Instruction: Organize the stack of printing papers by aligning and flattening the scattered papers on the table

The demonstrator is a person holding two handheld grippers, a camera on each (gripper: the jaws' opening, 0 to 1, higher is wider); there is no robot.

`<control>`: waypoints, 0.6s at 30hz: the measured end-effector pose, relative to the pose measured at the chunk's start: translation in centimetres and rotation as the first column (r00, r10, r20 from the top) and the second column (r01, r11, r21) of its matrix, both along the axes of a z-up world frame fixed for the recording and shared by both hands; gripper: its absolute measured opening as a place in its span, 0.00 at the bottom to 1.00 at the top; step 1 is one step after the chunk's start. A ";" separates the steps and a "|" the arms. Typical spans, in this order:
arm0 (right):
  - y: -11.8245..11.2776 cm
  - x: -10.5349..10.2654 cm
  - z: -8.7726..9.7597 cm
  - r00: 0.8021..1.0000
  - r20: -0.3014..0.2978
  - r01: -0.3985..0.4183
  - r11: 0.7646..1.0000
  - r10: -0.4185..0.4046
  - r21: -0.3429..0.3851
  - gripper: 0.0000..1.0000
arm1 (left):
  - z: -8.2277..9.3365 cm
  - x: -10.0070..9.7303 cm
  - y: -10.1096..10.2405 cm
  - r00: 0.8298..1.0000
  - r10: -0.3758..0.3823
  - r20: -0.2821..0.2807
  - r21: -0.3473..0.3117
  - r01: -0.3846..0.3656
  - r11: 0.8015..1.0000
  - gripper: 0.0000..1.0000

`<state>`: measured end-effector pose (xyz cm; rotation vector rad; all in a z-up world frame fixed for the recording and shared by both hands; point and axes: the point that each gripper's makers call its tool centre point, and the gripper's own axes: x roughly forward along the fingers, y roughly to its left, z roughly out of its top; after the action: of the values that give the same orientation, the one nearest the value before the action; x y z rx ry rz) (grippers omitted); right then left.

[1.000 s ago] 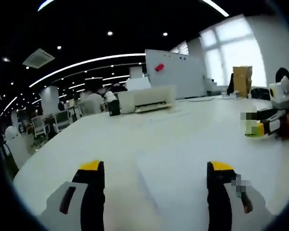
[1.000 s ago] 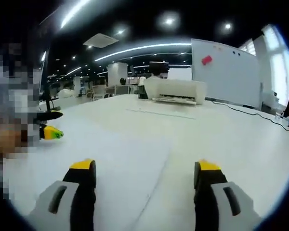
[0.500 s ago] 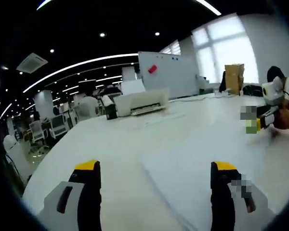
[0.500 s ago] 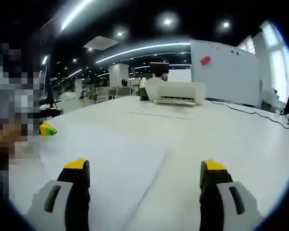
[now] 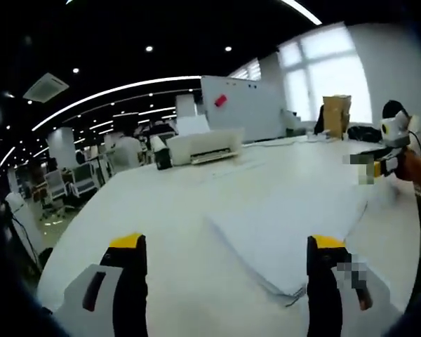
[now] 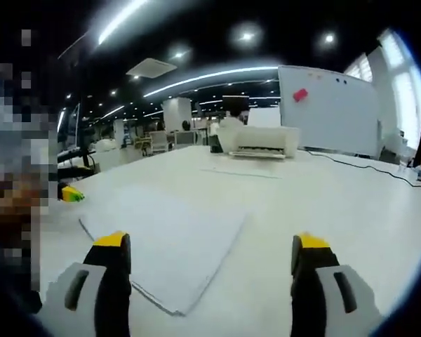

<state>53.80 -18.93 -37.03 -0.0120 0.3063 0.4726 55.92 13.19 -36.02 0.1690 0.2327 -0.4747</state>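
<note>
Right gripper has its jaws spread wide over the white table, paper stack lying flat just ahead, printer way back.

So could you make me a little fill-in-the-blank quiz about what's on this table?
1. The stack of paper lies on a white ____.
2. At the table's far end sits a white ____.
3. The magnet on the whiteboard is ____.
4. Both the left gripper and right gripper are ____.

Missing words: table; printer; red; open
</note>
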 end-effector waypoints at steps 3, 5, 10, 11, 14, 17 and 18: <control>-0.5 -1.4 0.5 1.000 0.011 0.006 1.000 -0.006 -0.005 0.90 | 0.2 -1.6 1.2 1.000 0.003 -0.004 0.018 -0.003 1.000 0.97; -0.7 -2.3 0.8 1.000 0.015 0.007 1.000 -0.007 0.000 0.90 | 0.5 -2.5 1.8 1.000 0.008 0.005 0.015 -0.008 1.000 0.97; -0.8 -4.0 1.4 1.000 0.025 0.007 1.000 -0.007 0.001 0.90 | 1.0 -4.6 3.3 1.000 0.019 0.012 0.024 -0.020 1.000 0.97; -0.9 -3.9 1.3 1.000 0.025 0.006 1.000 -0.006 -0.006 0.90 | 1.1 -5.0 3.6 1.000 0.020 0.013 0.025 -0.021 0.999 0.97; -1.3 -4.7 1.2 1.000 0.022 0.001 1.000 0.000 -0.031 0.90 | 1.0 -6.0 4.5 1.000 0.026 0.000 0.020 -0.026 0.999 0.97; -1.5 -5.3 1.1 1.000 0.023 -0.007 0.999 0.009 -0.049 0.90 | 0.8 -6.8 5.4 0.999 0.037 -0.003 0.026 -0.037 0.999 0.97; -1.6 -5.5 1.1 1.000 0.020 -0.008 0.999 0.010 -0.052 0.90 | 0.8 -7.1 5.7 0.999 0.038 -0.006 0.028 -0.038 0.999 0.97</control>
<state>48.29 -20.55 -35.96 -0.0682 0.2990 0.4732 48.82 18.85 -35.25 0.1904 0.2482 -0.4346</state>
